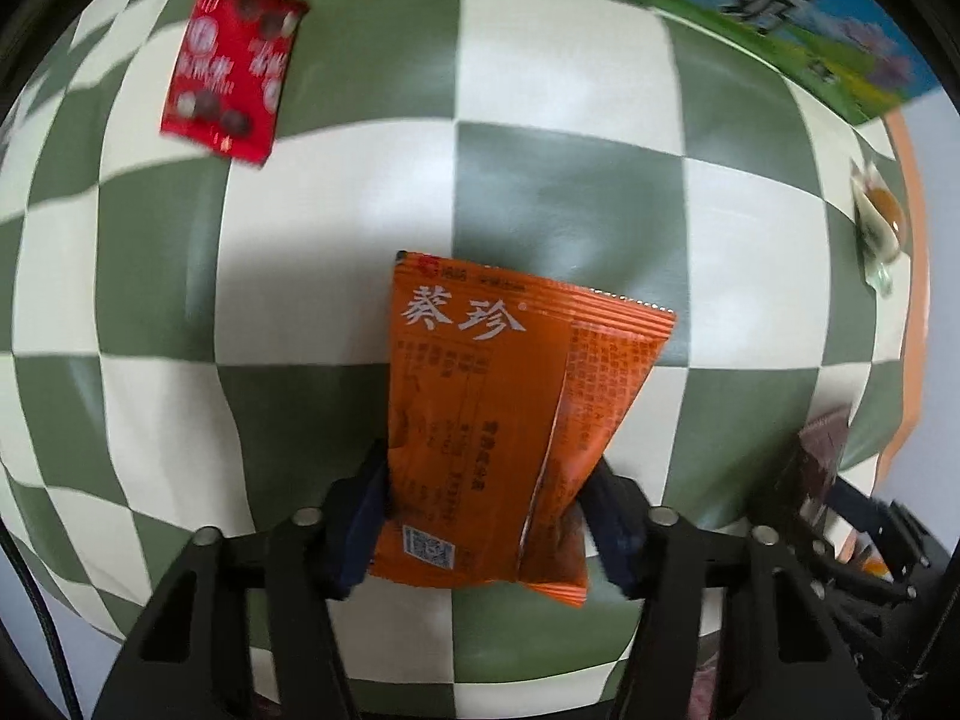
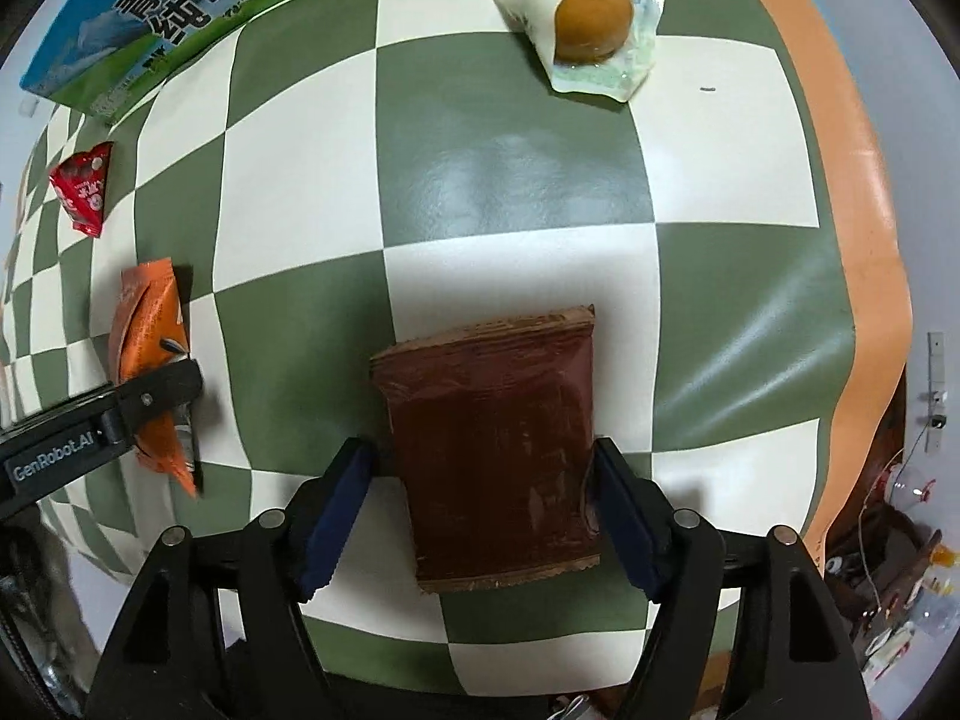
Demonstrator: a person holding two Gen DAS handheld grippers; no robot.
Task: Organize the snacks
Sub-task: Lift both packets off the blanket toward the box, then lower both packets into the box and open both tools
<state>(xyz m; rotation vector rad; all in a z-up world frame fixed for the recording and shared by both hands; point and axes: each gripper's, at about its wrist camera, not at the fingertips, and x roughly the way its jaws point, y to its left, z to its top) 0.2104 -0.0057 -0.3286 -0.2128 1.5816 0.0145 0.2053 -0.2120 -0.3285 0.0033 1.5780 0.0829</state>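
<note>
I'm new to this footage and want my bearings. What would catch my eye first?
Each gripper grips a snack: the left gripper clamps an orange packet, and the right gripper a brown packet, both above the green-and-white checkered cloth. Farther off lie a wrapped bun, a red packet and a milk carton at the far edge.

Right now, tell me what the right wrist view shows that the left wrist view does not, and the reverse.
Only the right wrist view shows the flat dark brown foil snack packet squarely, between the right hand-held gripper fingers, and the orange table edge strip running its full length. Only the left wrist view shows the white lettering on the orange foil snack packet, clamped in the left hand-held gripper. Both show the small red snack packet, the blue-and-green milk carton, the round brown wrapped pastry and the green-and-cream checkered tablecloth.
</note>
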